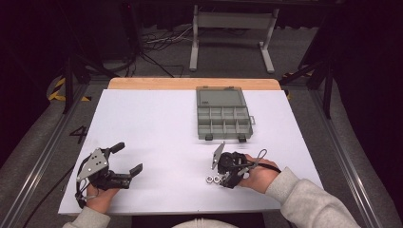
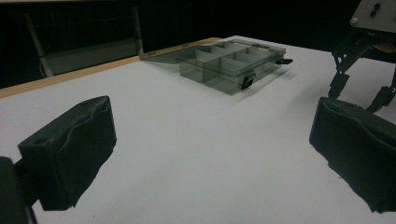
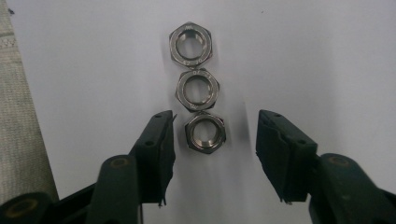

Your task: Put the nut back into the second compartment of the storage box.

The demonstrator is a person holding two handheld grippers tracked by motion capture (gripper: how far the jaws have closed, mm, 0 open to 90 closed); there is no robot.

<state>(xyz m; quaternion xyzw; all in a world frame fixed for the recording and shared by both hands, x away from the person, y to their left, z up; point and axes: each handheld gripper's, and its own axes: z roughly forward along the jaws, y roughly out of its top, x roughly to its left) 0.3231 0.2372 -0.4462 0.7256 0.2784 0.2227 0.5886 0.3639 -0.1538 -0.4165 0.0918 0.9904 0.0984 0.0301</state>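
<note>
Three steel hex nuts lie in a touching row on the white sheet. In the right gripper view the nearest nut point(image 3: 205, 132) sits between the jaws of my right gripper point(image 3: 215, 140), with a gap on each side, wider on the right; the pads do not press on it. The middle nut point(image 3: 197, 90) and the far nut point(image 3: 191, 44) lie beyond the jaw tips. From above, the nuts point(image 1: 214, 179) lie just left of my right gripper point(image 1: 227, 178), which points down at them. My left gripper point(image 1: 128, 159) rests at the left with its jaws wide apart and nothing between them.
A grey clear-plastic compartment box point(image 1: 223, 114) lies open toward the back of the table, also in the left gripper view as the box point(image 2: 229, 63). The white sheet point(image 1: 157, 128) covers the table, with a wooden strip point(image 1: 190, 84) along the far edge.
</note>
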